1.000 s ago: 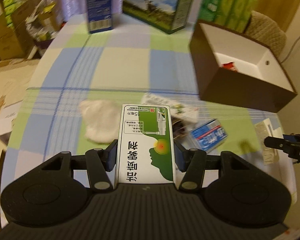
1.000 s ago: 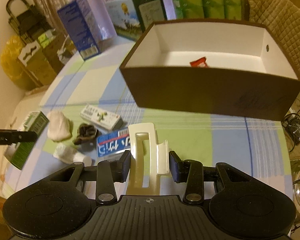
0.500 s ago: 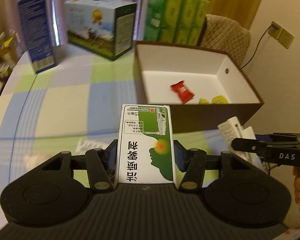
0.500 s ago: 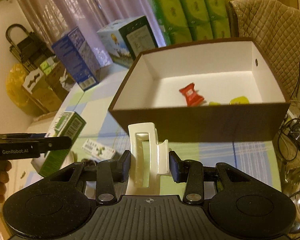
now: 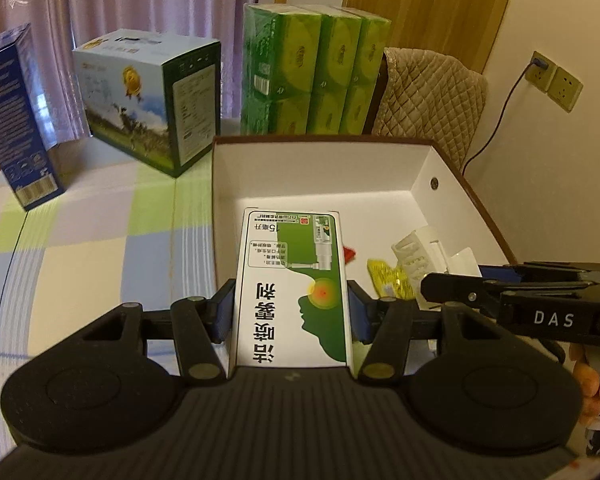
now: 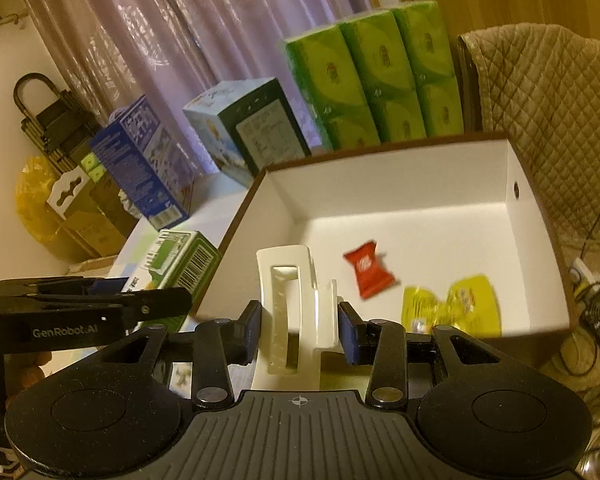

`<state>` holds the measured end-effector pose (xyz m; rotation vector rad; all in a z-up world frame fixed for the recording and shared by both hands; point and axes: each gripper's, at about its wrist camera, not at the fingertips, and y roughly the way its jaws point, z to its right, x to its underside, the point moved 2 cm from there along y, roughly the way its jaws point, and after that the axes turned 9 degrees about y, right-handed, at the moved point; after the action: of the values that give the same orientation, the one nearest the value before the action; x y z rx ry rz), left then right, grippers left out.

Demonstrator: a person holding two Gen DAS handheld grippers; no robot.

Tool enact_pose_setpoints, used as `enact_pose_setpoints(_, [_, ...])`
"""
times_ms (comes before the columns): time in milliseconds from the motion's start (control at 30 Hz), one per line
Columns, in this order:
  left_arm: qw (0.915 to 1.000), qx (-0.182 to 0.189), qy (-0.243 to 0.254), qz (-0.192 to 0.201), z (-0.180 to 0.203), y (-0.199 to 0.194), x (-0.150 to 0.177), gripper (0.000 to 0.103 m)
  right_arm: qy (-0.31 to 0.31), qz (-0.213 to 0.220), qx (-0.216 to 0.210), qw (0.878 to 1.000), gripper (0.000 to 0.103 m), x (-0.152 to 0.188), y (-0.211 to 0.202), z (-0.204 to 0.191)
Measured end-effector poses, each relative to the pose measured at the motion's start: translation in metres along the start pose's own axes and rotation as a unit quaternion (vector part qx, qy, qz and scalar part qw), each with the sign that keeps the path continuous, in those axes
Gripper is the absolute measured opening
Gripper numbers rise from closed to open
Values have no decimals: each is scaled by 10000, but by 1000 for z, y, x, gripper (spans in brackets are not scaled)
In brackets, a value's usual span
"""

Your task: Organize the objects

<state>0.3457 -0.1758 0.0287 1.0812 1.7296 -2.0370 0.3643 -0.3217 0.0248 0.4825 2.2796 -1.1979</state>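
My left gripper (image 5: 291,312) is shut on a green-and-white medicine box (image 5: 292,280), held over the near left part of the brown storage box (image 5: 484,208) with white inside. My right gripper (image 6: 299,328) is shut on a white hair claw clip (image 6: 290,304), held over the same storage box (image 6: 540,216) near its front wall. Inside lie a red candy wrapper (image 6: 367,271) and a yellow packet (image 6: 456,304). From the left wrist view the clip (image 5: 420,256) and the right gripper (image 5: 432,294) show at right. The medicine box (image 6: 180,264) shows at left in the right wrist view.
A blue carton (image 5: 16,120), a milk carton case (image 5: 148,100) and stacked green tissue packs (image 5: 312,68) stand behind the storage box on the checked tablecloth (image 5: 100,232). A quilted chair back (image 5: 428,96) stands at the right. A hand (image 5: 592,384) holds the right gripper.
Both grippers have risen and moved forward from the table's loose items to above the storage box, still holding the medicine box and the clip. The box interior now fills both views.
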Motion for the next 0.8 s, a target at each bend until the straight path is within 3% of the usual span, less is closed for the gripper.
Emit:
enact_pose_setpoints(367, [9999, -80, -19, -119, 5, 50, -39, 52, -23, -28, 80, 10000, 37, -42, 31, 26])
enact_pose_setpoints(800, [9972, -283, -70, -682, 3, 114, -37, 52, 244, -548, 328, 9977, 37, -39, 87, 59])
